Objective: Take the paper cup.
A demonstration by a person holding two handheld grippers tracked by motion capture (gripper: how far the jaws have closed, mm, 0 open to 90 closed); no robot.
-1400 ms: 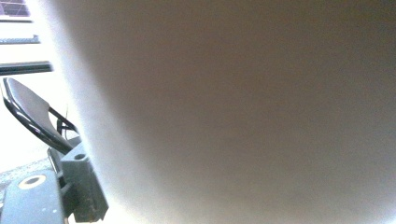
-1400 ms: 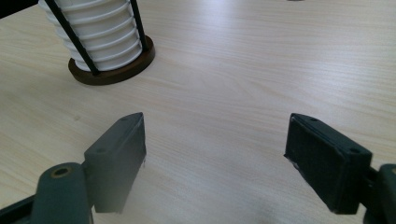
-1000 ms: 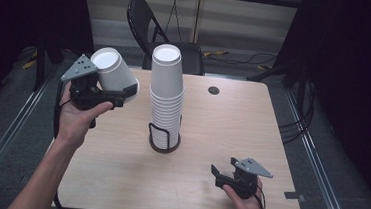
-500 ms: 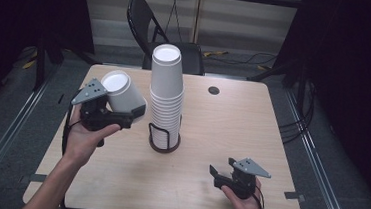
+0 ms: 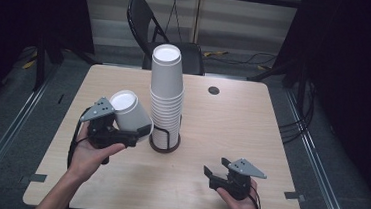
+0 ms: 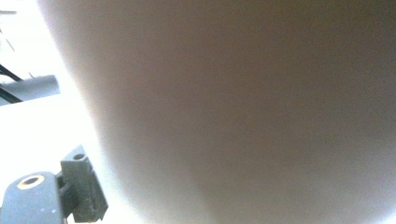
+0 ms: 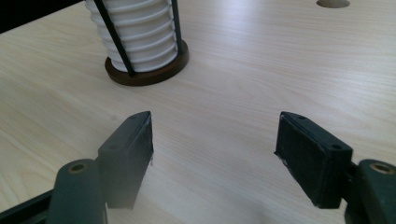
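The left tongs [image 5: 130,133] are clamped on a tilted white paper cup [image 5: 130,114] just beside the cup stack [image 5: 166,95], while the right tongs [image 5: 217,171], with nothing between them, have just been closing slightly.

— What do the tools look like?

— The left gripper [image 5: 134,130] and the right gripper [image 5: 216,169] are both matte black and blocky, each topped with a grey three-cornered plate that carries small dark dots.

— And close up?

— In the right gripper view the jaws end in thick rectangular black pads, and each arm behind them has a brass-ringed hole. The left gripper view has the same brass-ringed hole.

— Cables?

— A thin black cable trails from each body.

— Sleeves?

— None; the forearms are bare.
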